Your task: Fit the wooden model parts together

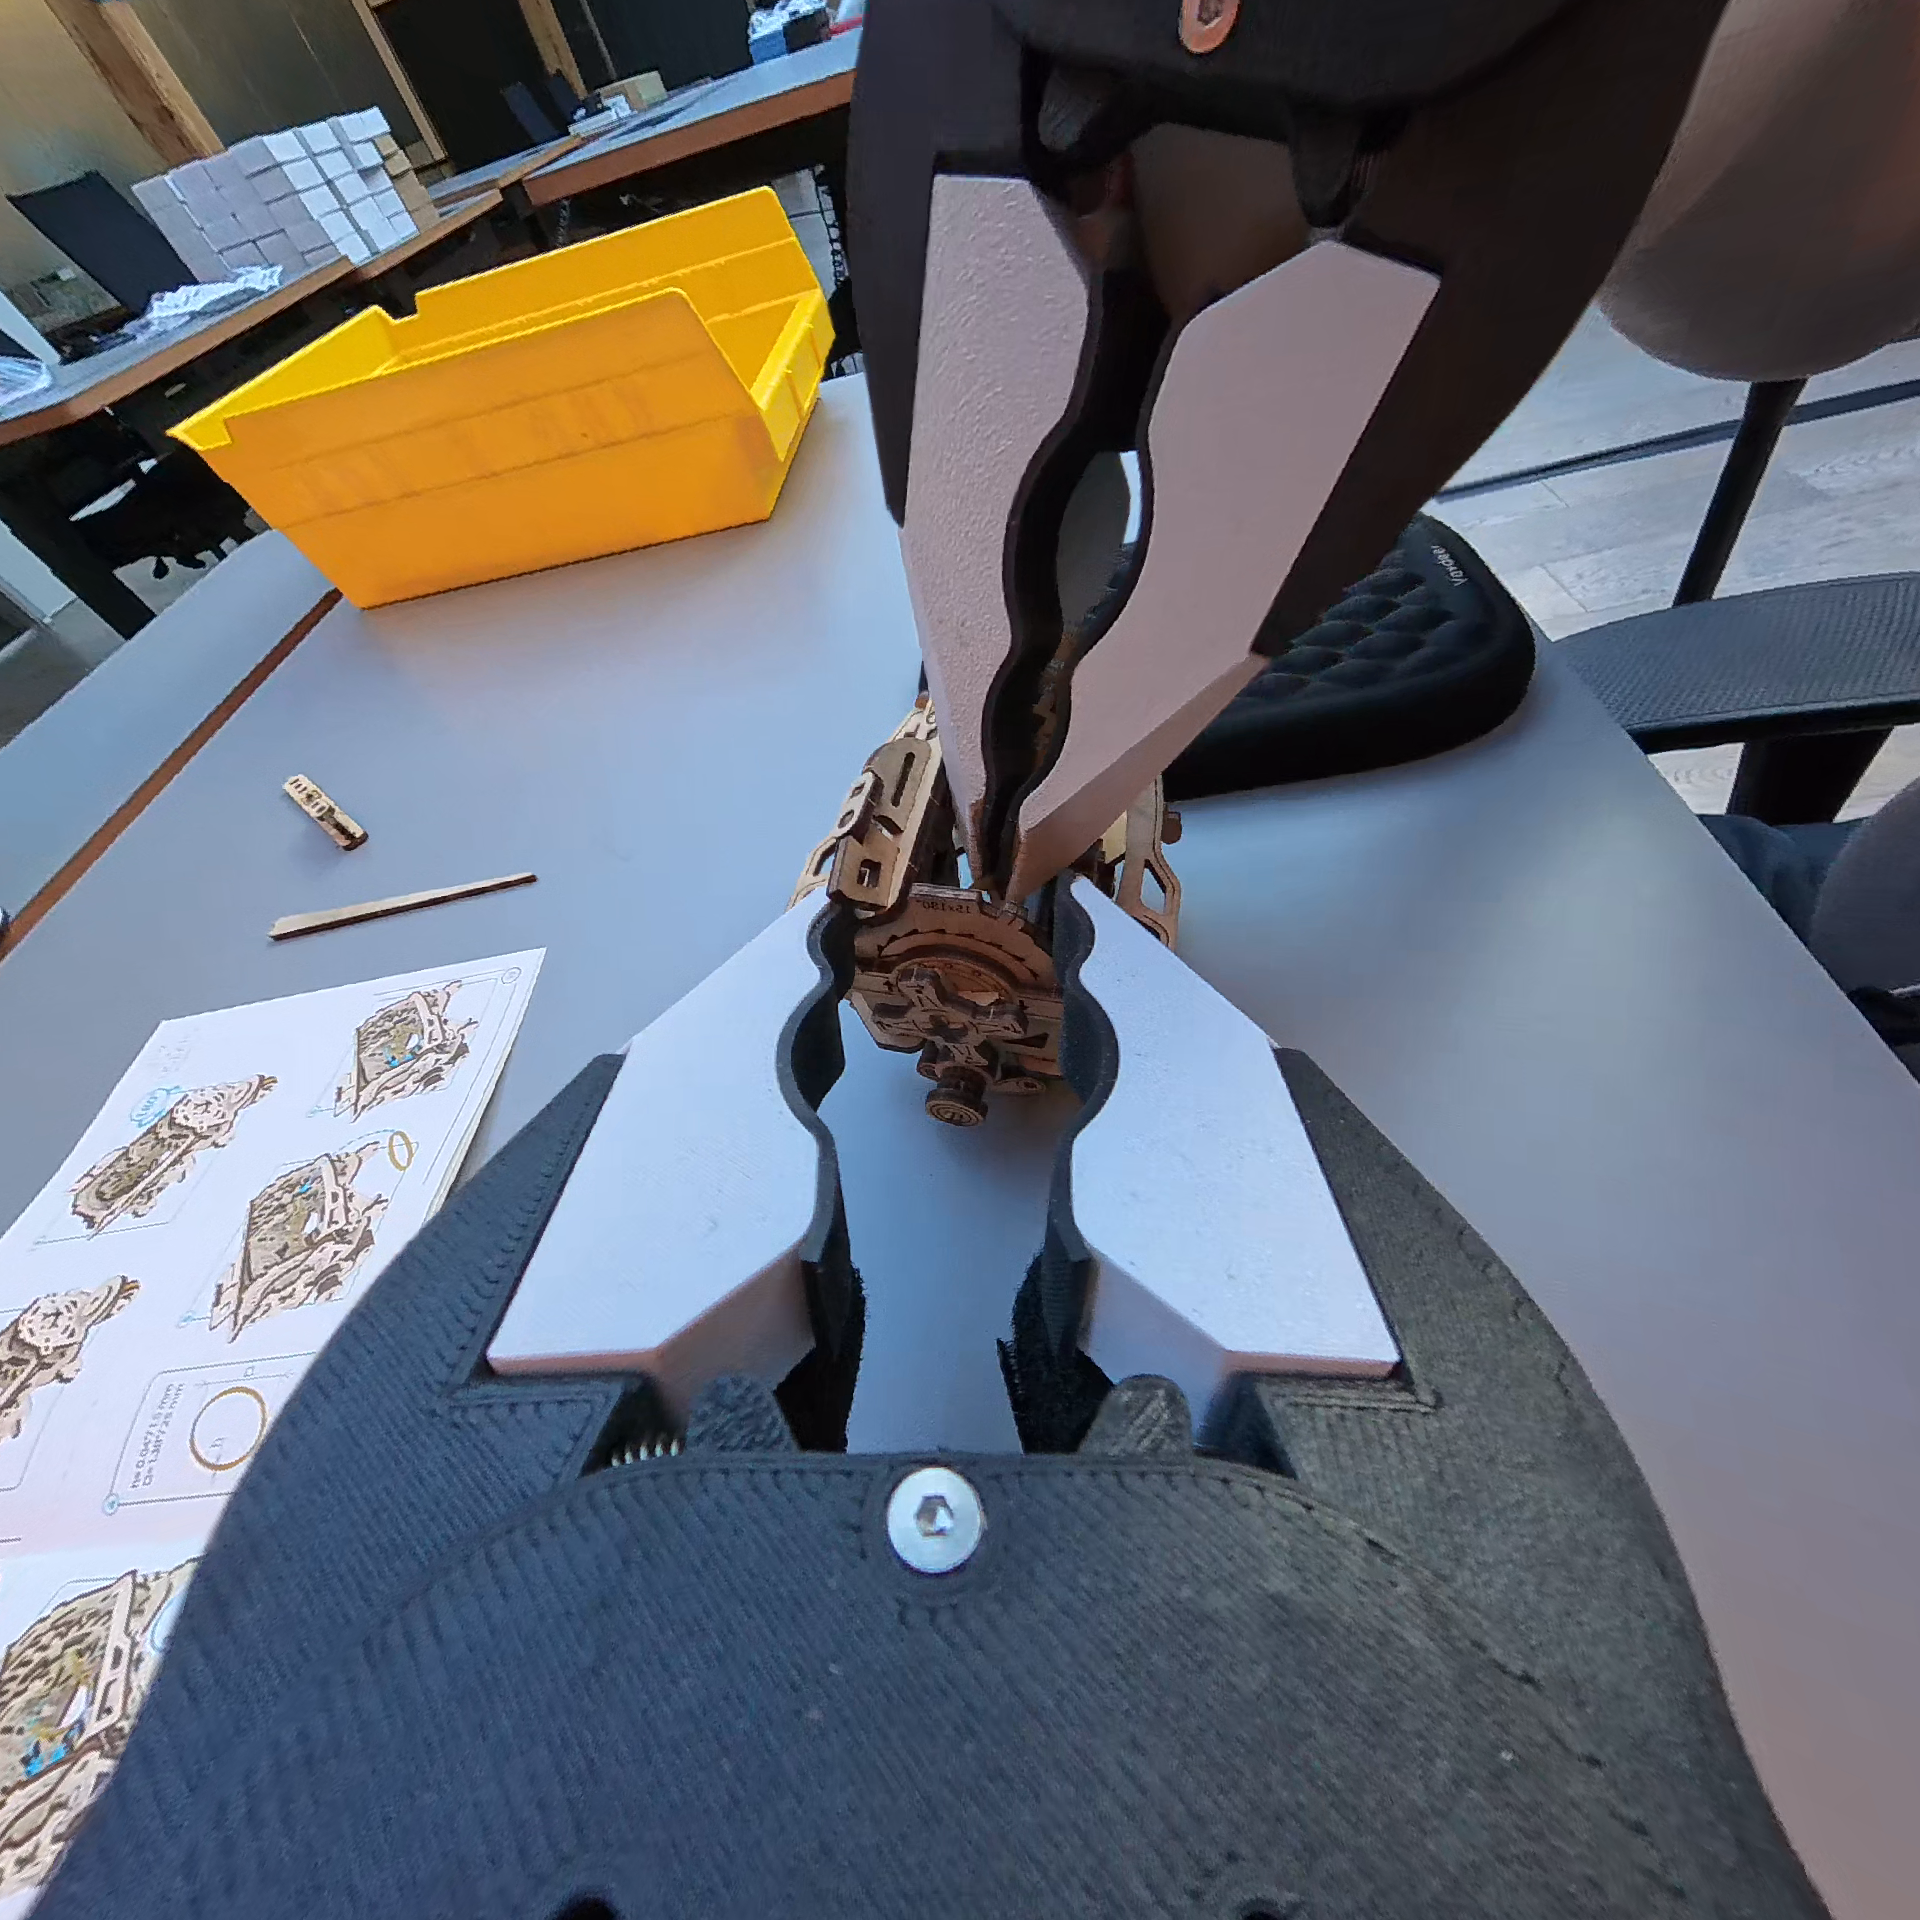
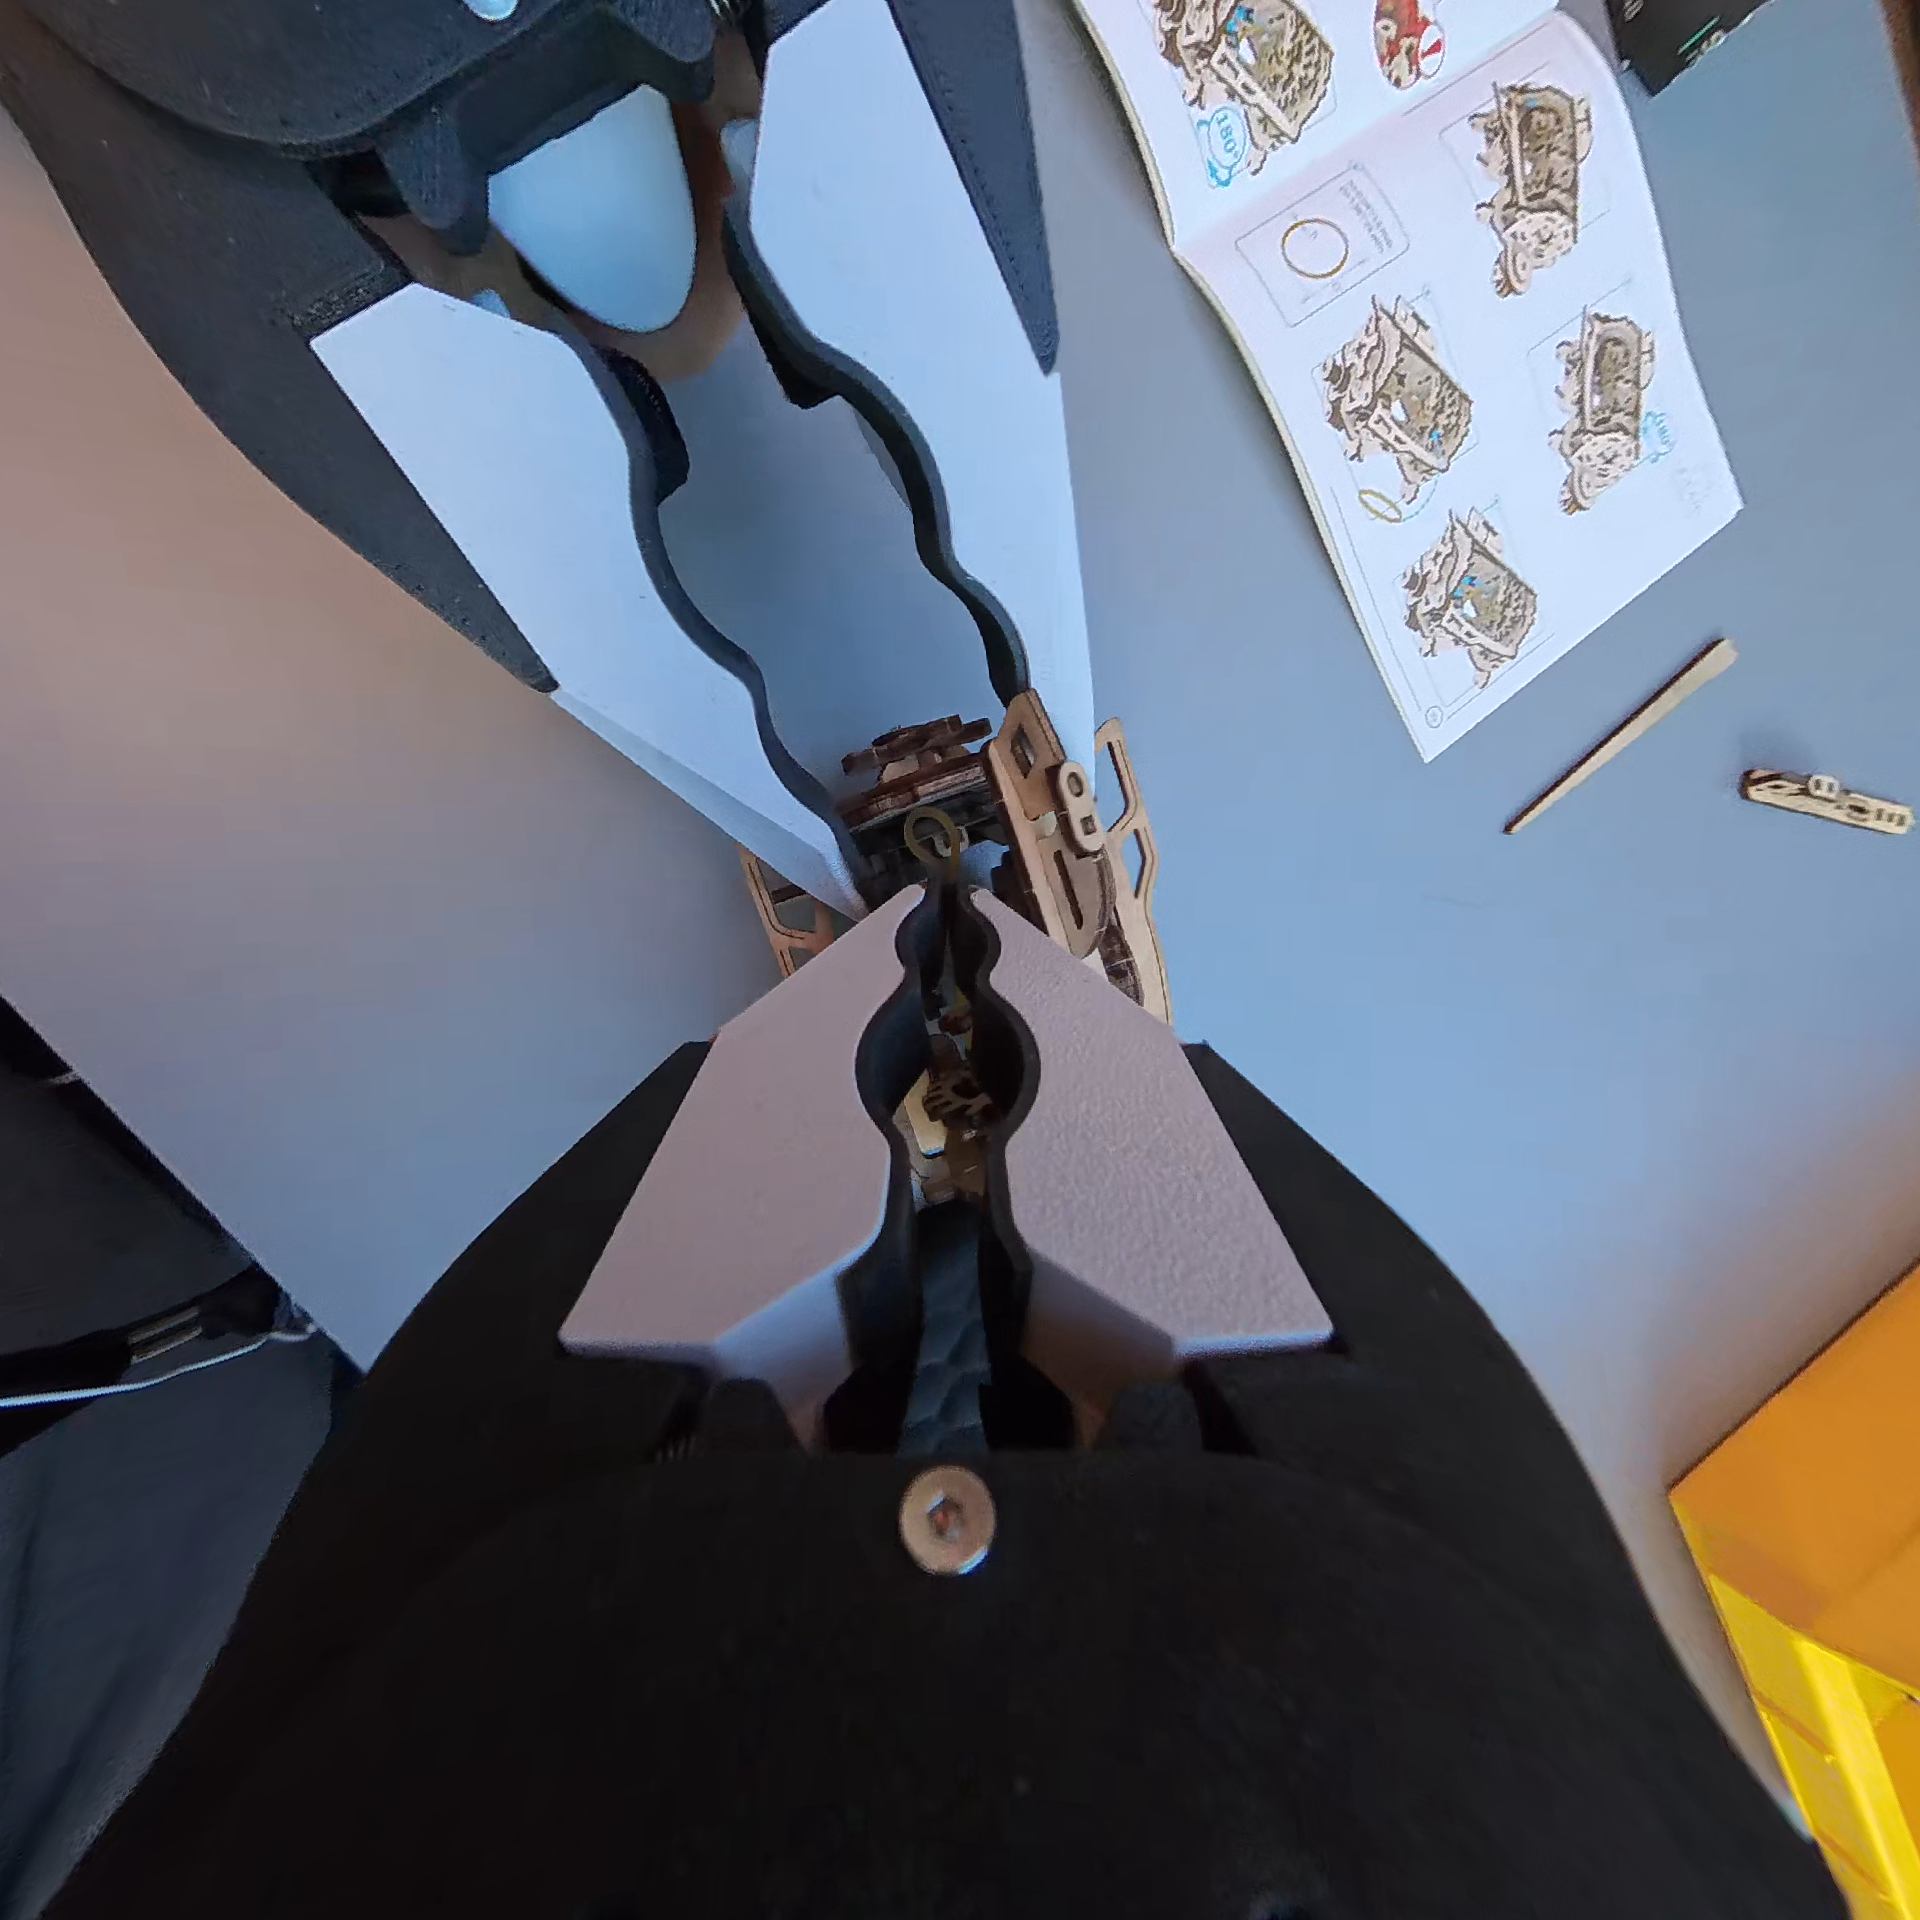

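A wooden model [image 1: 956, 997] of gears and laser-cut plates stands on the grey table [image 1: 623, 675]. My left gripper [image 1: 951, 925] is shut on it, one fingertip on each side. In the right wrist view the model [image 2: 1049, 821] sits between the left gripper's tips [image 2: 935, 790]. My right gripper [image 2: 940, 894] comes down from above and is shut on a thin yellowish elastic loop [image 2: 930, 836]. The loop pokes out of the tips right at the model's top. In the left wrist view the right gripper [image 1: 997, 883] touches the model's upper edge.
An open instruction booklet [image 1: 260, 1143] [image 2: 1455, 364] lies to the left. Beyond it lie a thin wooden stick [image 1: 400, 906] [image 2: 1621, 738] and a small wooden piece [image 1: 324, 812] [image 2: 1829, 802]. A yellow bin [image 1: 520, 416] stands far left. A black chair cushion [image 1: 1382, 665] is behind the table edge.
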